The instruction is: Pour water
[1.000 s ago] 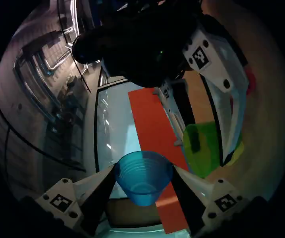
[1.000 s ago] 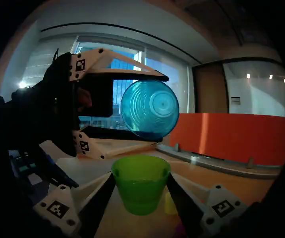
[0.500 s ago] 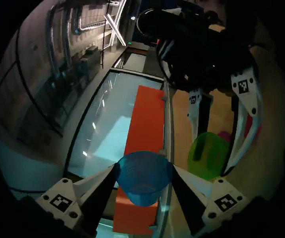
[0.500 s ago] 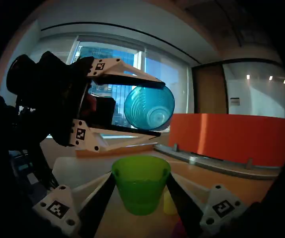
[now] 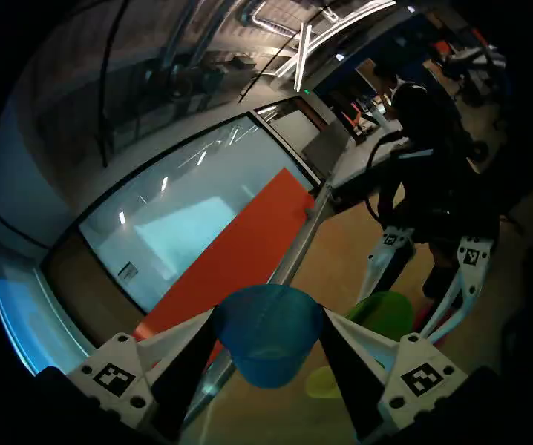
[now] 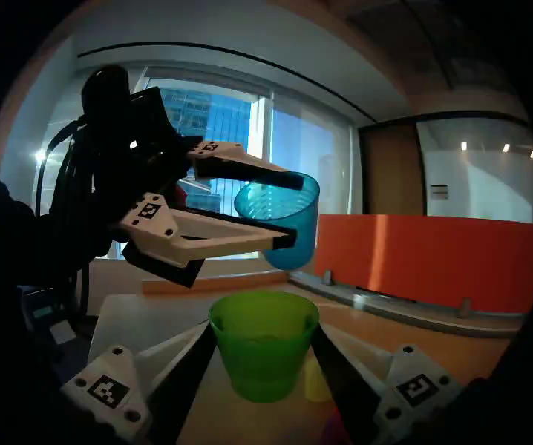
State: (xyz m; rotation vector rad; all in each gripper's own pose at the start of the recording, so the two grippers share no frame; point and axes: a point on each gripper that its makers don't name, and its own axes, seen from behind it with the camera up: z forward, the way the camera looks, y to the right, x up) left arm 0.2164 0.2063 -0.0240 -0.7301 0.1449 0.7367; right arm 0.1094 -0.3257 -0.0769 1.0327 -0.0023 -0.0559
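Since half a second ago we see the blue cup [image 6: 280, 222] swing from tipped to nearly upright. We note an orange panel [image 6: 430, 256] behind the table [image 6: 430, 334]. The left gripper [image 6: 296, 209] pinches the blue cup, held up above and behind the green cup [image 6: 264, 356], which the right gripper [image 6: 263, 330] pinches.

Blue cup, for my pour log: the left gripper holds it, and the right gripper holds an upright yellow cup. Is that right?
Not quite. In the right gripper view, the right gripper holds an upright green cup, not a yellow one. The left gripper does hold the blue cup.
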